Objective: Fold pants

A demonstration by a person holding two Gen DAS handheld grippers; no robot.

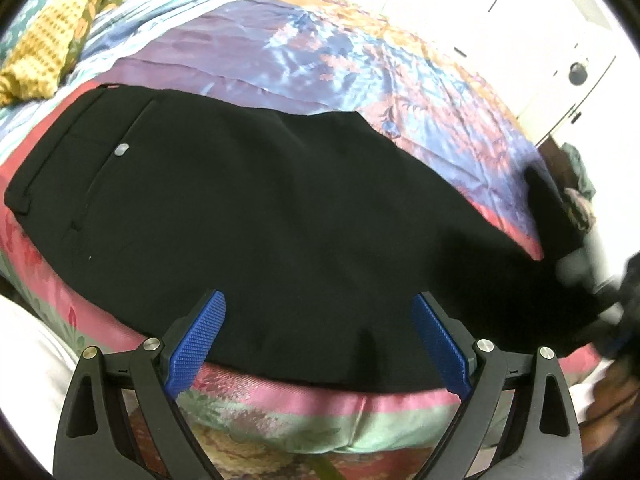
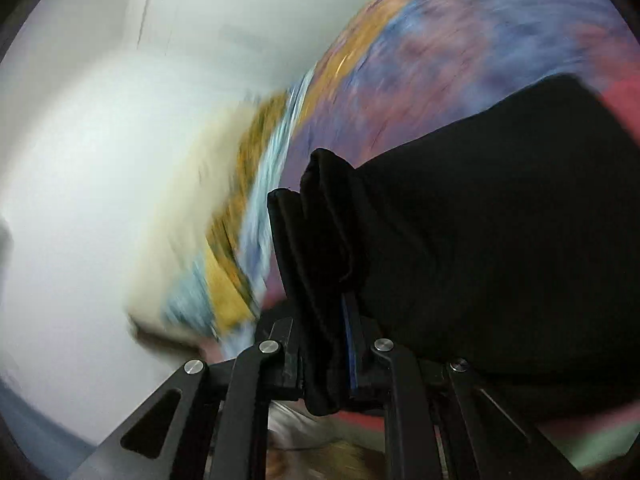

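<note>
A bed carries everything, covered by a shiny floral bedspread in purple, blue, orange and pink. Black pants lie flat across its near side, waistband to the left. A crumpled yellow-and-green patterned cloth lies at the far left corner.

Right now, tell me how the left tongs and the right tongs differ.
The left tongs stand wide open; the right tongs are clamped shut on the black pants.
The left tongs hold nothing and hover over the pants near the bed's edge; the right tongs grip a bunched end of fabric.
The left view is sharp; the right view is motion-blurred.
Both have black frames and blue pads.
</note>
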